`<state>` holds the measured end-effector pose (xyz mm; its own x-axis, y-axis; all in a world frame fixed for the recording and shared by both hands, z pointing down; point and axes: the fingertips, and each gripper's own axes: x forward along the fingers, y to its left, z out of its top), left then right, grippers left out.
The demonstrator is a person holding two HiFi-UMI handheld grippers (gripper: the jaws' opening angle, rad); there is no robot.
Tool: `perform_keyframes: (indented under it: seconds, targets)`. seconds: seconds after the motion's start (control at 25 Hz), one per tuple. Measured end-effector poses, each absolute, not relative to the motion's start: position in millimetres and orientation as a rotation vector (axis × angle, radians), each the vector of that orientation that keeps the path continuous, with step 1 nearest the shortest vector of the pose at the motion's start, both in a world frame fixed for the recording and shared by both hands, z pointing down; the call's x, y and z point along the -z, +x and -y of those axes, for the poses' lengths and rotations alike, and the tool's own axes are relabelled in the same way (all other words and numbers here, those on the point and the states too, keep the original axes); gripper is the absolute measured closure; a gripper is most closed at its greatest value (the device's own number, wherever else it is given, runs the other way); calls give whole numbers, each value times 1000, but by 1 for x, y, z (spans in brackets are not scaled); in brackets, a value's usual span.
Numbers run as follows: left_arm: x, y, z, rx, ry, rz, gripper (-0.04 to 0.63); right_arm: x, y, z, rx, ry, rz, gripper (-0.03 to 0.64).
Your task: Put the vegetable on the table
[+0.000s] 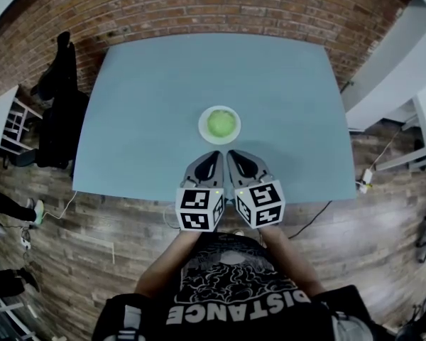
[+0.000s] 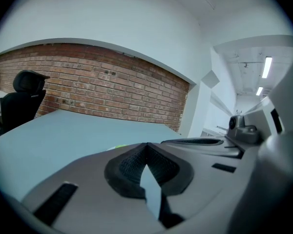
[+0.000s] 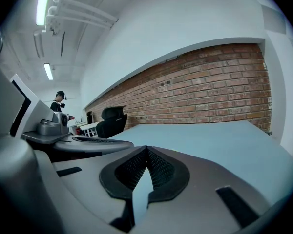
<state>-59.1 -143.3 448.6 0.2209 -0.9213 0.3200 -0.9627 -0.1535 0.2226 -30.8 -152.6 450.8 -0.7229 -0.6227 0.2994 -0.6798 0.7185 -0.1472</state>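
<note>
the vegetable (image 1: pixel 221 123), a round pale green ball, sits in a small white round plate (image 1: pixel 202 129) near the middle of the smooth, matt blue-grey desk (image 1: pixel 142 119), which stands before a rough red brick wall (image 1: pixel 199 6). just short of the plate the left tool (image 1: pixel 217 153) and the right tool (image 1: pixel 231 153) are side by side, each with its grey moulded jaws clenched tip to tip on nothing and its black ribbed pads (image 2: pixel 131 165) meeting. the person's black shirt (image 1: pixel 234 290) reads "distance" in white letters.
</note>
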Motion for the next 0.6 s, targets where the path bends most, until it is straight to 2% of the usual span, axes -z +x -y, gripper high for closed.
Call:
perform_keyframes:
  seconds: [0.6]
  targets:
    - [-451,-53,133,-146,2117,1756,595,-453,-25,143,-350,1010,2706,607]
